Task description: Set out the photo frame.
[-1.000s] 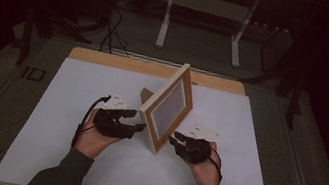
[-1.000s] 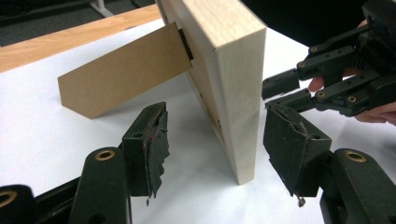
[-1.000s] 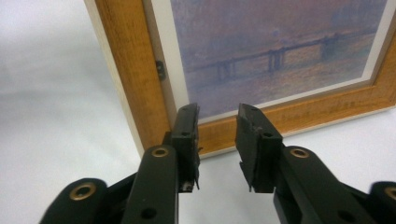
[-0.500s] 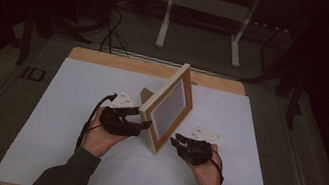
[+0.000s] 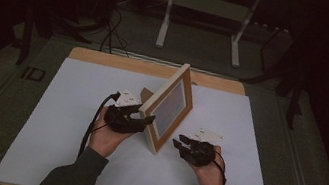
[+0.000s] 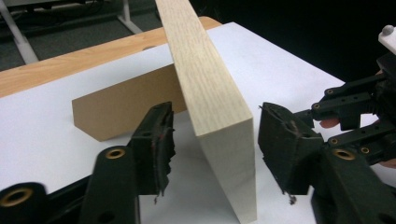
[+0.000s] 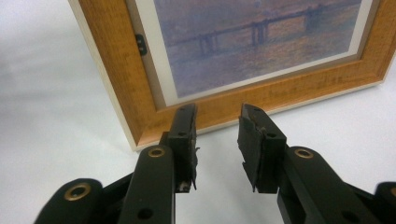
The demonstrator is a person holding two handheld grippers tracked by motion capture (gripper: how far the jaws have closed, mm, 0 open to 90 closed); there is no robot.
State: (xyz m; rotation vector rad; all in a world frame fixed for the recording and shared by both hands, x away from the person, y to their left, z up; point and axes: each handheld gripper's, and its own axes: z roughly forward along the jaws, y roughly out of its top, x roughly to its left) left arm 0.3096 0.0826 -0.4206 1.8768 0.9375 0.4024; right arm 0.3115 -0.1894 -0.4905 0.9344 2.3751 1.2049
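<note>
While the picture frame (image 5: 168, 107) stands tilted on its edge near the middle of the white table cover (image 5: 59, 105), both grippers sit at its near end. Left gripper (image 6: 212, 140): jaws spread wide, straddling the frame's pale wooden side edge, one jaw on each side, neither pad touching the wood as far as I can tell. Brown easel stand (image 6: 126, 105) props the frame from behind, on the back-face side, resting on the cover. Right gripper (image 7: 217, 135): jaws parted with a narrow gap, nothing between them, aimed at the frame's front lower rail, just short of it. Print in the frame shows a bluish bridge scene behind a white mat. From the high view, the left gripper (image 5: 140, 118) is against the frame's back side, and the right gripper (image 5: 183, 142) is just beside the near corner, apart from it.
</note>
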